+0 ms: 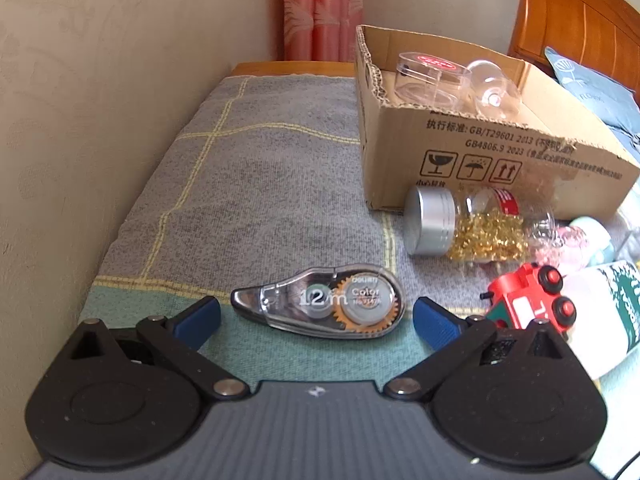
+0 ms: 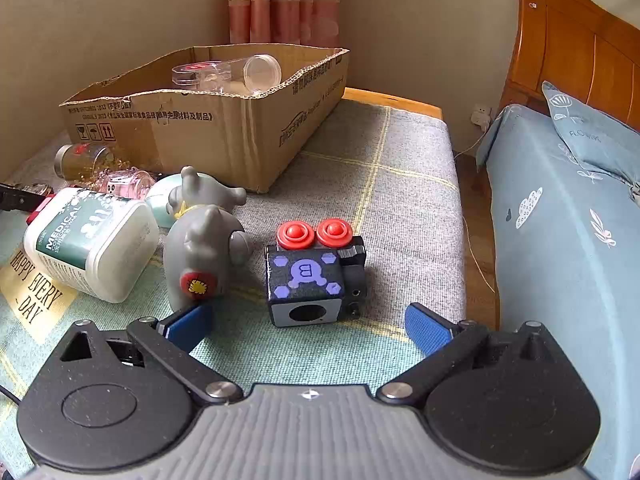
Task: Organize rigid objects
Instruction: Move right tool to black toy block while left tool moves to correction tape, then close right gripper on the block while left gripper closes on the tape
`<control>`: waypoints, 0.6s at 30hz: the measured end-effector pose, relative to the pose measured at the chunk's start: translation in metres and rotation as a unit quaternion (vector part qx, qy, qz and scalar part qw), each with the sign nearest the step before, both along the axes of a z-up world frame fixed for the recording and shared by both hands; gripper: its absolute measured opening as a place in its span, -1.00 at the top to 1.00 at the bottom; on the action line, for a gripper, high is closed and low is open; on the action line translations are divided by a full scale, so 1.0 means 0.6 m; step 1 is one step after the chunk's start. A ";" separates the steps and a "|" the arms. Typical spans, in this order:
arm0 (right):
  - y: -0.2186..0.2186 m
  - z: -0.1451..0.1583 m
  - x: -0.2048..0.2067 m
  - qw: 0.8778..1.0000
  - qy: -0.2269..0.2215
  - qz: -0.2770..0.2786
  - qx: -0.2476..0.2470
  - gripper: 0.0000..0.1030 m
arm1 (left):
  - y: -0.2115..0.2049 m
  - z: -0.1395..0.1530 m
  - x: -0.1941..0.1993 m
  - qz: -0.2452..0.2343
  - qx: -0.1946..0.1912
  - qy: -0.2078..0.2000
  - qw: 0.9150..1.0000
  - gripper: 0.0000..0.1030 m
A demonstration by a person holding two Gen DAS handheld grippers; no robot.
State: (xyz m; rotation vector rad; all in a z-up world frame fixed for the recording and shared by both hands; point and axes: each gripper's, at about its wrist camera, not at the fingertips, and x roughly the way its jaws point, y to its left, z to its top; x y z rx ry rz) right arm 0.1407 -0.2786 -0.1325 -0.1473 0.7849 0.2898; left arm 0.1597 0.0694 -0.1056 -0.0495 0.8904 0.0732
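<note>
A woven grey-and-teal towel (image 1: pixel 256 184) with thin yellow lines covers a low table. The left gripper (image 1: pixel 317 316) is spread wide with nothing held; a teardrop-shaped clear plastic correction tape (image 1: pixel 320 305) lies flat just ahead, between its blue ribbed pads. The right gripper (image 2: pixel 309 324) is likewise spread wide and empty, facing a boxy black toy car (image 2: pixel 314 276) tipped on its side, red wheels up. Beside it lies a smooth grey rubber figure (image 2: pixel 200 256). Behind stands a corrugated cardboard box (image 2: pixel 224 132) holding clear plastic containers (image 2: pixel 224 74).
</note>
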 end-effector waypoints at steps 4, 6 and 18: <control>-0.002 0.000 0.006 1.000 -0.002 0.019 0.000 -1.00 | -0.007 0.000 0.002 0.005 0.000 -0.003 1.000 -0.97; -0.004 0.000 0.009 1.000 -0.002 0.031 0.000 -1.00 | -0.008 0.000 0.003 0.009 0.000 -0.004 1.000 -0.97; -0.027 0.010 0.032 0.998 0.001 0.066 -0.001 -0.68 | -0.018 0.001 -0.001 0.025 0.001 -0.006 1.000 -0.95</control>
